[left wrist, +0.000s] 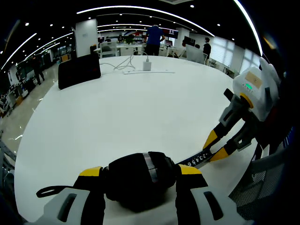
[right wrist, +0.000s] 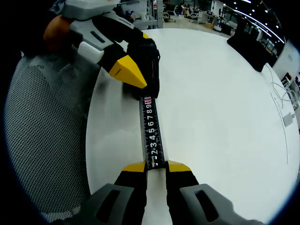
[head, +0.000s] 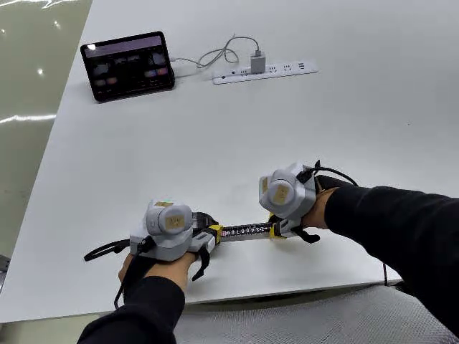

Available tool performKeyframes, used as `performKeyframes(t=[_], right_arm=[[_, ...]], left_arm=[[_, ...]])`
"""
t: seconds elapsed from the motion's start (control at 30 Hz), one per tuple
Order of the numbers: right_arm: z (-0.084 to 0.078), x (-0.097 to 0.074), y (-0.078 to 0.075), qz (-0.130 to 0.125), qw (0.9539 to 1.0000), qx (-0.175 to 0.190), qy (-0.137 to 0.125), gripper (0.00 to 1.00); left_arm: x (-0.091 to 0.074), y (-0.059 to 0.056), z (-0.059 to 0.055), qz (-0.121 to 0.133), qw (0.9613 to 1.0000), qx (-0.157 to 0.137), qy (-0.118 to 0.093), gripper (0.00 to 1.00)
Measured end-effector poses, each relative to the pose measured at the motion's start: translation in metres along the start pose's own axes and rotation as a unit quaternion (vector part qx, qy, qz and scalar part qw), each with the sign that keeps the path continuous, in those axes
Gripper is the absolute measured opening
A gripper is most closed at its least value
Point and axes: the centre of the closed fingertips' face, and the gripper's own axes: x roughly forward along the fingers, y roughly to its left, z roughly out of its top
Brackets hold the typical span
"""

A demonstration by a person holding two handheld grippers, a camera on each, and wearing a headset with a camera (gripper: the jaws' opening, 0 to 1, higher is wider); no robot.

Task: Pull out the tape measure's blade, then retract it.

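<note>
Two grippers sit low over the big white table (head: 287, 129), near its front edge. The left gripper (head: 208, 236) is squeezed tight on the black tape measure (head: 203, 222), down by the table top. The right gripper (head: 274, 231) is pinched on the tip of the blade (head: 244, 231) — only a short bit is out. The blade runs straight from one gripper to the other, left to right. I think the right gripper should do the moving: away along that line to pull more out, or back toward the left one to let it slide in.
</note>
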Motion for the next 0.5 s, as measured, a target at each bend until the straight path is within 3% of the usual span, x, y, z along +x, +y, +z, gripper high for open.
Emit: performKeyframes(t=[0.13,0.5], right_arm=[[0.0017,0.0012,0.0003,0.003,0.9999,-0.011,0.006,0.10],[0.0053,0.0007,0.0002,0.001,1.0000,-0.001,0.001,0.10]], left_arm=[[-0.0001,-0.0001,-0.0001,-0.001,1.0000,0.000,0.000,0.56],[0.0001,0.0002,0.0001,0.000,1.0000,0.000,0.000,0.56]])
